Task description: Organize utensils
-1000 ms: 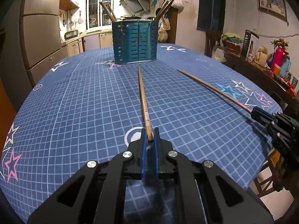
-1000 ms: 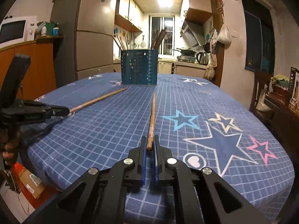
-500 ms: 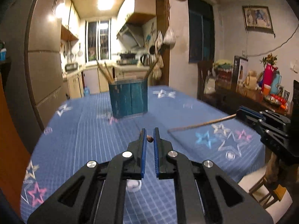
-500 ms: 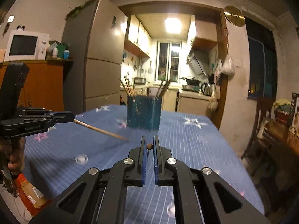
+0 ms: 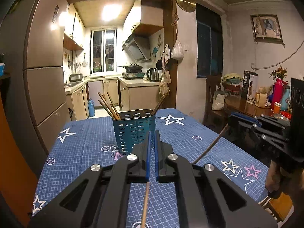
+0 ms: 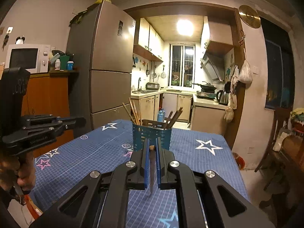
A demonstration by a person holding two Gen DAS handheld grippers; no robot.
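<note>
Left gripper (image 5: 152, 133): jaws clamped on a chopstick (image 5: 145, 205), which hangs down from the pads toward the tablecloth (image 5: 85, 152). Ahead, at table centre, stands the teal holder (image 5: 133, 131), upright, with several chopsticks leaning in its compartments. Right gripper (image 6: 152, 142): jaws clamped on a second chopstick (image 6: 151, 171), its butt end showing between the pads and its tip pointing down. Both grippers are held above the table, short of the holder, neither touching it.
</note>
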